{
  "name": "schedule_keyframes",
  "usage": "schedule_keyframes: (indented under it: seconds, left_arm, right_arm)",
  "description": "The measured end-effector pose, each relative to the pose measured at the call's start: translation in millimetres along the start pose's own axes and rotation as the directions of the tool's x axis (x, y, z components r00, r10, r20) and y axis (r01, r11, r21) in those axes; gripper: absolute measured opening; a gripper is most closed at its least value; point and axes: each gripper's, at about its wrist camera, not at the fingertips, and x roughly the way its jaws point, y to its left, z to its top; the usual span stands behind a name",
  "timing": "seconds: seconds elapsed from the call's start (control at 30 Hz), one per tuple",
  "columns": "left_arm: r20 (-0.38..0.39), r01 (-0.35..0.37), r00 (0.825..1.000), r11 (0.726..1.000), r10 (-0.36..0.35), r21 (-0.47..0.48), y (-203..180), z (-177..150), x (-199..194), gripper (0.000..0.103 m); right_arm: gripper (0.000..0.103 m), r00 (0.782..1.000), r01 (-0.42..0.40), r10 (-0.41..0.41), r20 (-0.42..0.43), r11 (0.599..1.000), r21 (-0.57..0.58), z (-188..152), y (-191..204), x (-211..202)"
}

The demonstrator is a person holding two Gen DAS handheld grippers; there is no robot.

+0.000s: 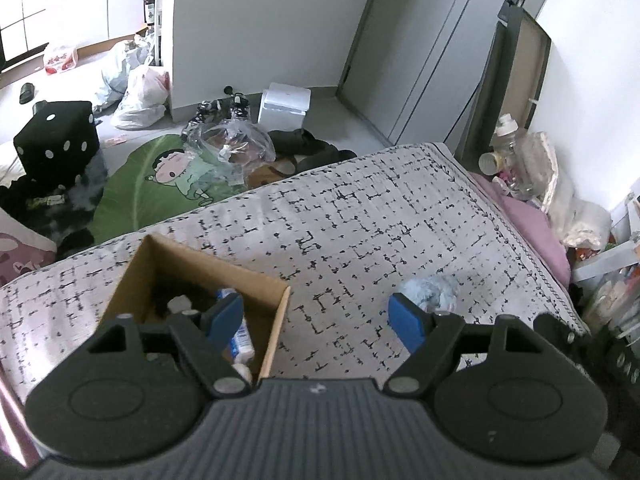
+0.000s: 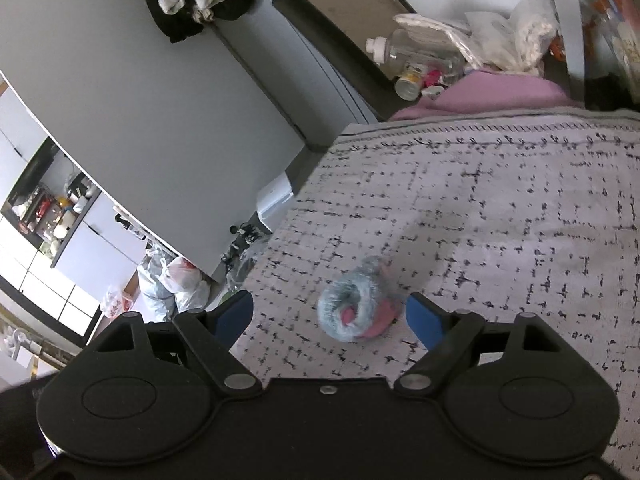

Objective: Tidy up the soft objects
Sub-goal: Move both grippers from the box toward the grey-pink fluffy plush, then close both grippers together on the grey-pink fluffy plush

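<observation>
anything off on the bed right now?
One stray: the fluffy blue-and-pink toy lies loose on the patterned bedspread, outside the cardboard box that already holds other items. Both the left tool and right tool are open, gripping nothing.

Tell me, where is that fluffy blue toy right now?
The fluffy blue toy lies on the patterned bedspread, between the open fingers of the right gripper; the cardboard box sits further left.
</observation>
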Motion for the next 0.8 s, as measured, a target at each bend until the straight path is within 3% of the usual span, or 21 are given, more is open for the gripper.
schedule_keyframes:
  seconds: [0.3, 0.5, 0.8]
  left_arm:
    - [-0.063, 0.003, 0.998, 1.0, -0.002, 0.015, -16, -5, 44, 0.078]
    - [-0.072, 0.019, 0.997, 0.999, -0.016, 0.031, -28, -3, 65, 0.078]
    - [-0.105, 0.098, 0.99, 0.995, -0.097, 0.002, -48, 5, 104, 0.07]
  right_arm:
    - [0.082, 0.998, -0.04, 0.04, -0.047, 0.999, 0.014, -6, -17, 24]
    - [0.06, 0.992, -0.058, 0.069, -0.109, 0.994, 0.097, -7, -34, 51]
    - [0.053, 0.981, -0.066, 0.094, -0.172, 0.984, 0.162, -11, -39, 86]
